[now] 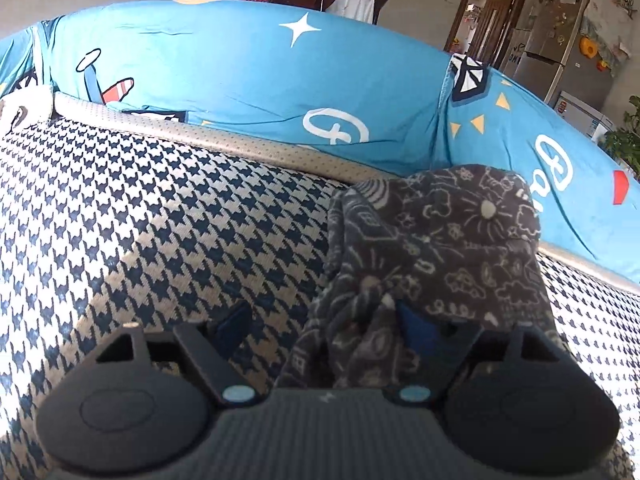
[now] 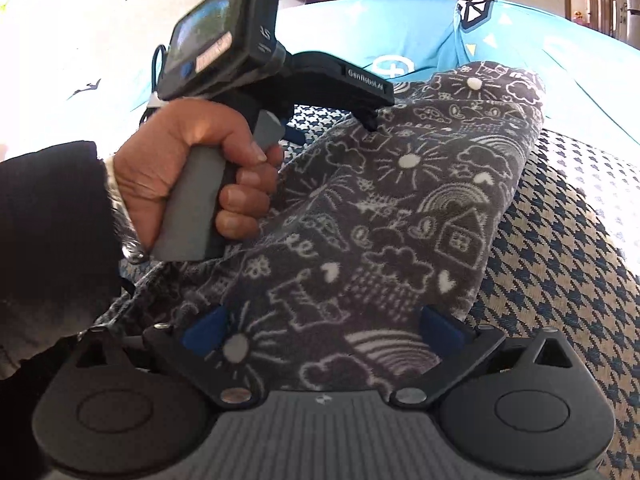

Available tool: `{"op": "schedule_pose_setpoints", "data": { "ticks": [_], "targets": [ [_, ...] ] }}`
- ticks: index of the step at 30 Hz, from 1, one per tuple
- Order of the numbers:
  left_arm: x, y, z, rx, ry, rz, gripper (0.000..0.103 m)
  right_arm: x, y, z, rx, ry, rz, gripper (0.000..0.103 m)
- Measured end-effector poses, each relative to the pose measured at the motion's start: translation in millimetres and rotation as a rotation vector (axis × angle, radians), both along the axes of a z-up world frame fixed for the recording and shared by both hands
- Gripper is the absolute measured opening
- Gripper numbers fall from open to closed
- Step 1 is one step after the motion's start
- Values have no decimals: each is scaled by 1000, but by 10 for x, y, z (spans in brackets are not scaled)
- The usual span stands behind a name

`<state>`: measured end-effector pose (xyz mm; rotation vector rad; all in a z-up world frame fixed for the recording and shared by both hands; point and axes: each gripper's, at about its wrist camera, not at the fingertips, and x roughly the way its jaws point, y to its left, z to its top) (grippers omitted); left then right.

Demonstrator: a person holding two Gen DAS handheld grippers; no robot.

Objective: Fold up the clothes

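Houndstooth sofa seat (image 1: 140, 208) carried the grey printed garment (image 2: 400, 208), bunched against the blue backrest cover (image 1: 240, 64). Both jaws stood open: fabric lay across the left tool (image 1: 320, 320) and under the right tool (image 2: 320, 328). Closing there risked pinching several layers, spoiling the fold.

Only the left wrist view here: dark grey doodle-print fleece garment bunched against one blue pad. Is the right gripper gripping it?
Observer: No; the right gripper has its jaws wide open, the dark grey doodle-print fleece garment lying between them unpinched.
Operator: How does the cloth lie?
Observer: As a long band across the navy-and-cream houndstooth cushion.
Operator: Who holds the left gripper?
Observer: A hand in a dark sleeve grips its grey handle.
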<state>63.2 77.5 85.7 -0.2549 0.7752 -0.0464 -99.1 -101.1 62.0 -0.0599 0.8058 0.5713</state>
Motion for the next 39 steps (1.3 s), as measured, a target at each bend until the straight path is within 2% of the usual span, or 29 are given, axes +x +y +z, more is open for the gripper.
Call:
{"op": "schedule_pose_setpoints", "data": {
  "ticks": [3, 7, 13, 18, 25, 29, 34, 39],
  "targets": [
    [-133, 34, 80, 11, -1, -10, 81, 3, -45, 41, 38, -22, -25, 103],
    [-305, 86, 132, 33, 1, -17, 81, 26, -51, 83, 11, -74, -76, 103],
    [-552, 190, 128, 55, 13, -14, 81, 72, -93, 117, 10, -94, -95, 100],
    [-786, 233, 109, 52, 23, -19, 81, -24, -41, 167, -13, -185, -38, 80],
    [-1112, 208, 3, 78, 54, -26, 81, -160, 80, 141, -19, -203, 71, 57],
    [-1209, 254, -131, 101, 94, 5, 82, -230, 141, 86, -57, -206, 107, 54],
    [-1260, 351, -272, 136, 133, 57, 86, -244, 219, -75, -175, -188, 129, 54],
    [-1270, 417, -320, 168, 134, 74, 92, -224, 158, -66, -176, -176, 128, 54]
  ]
}}
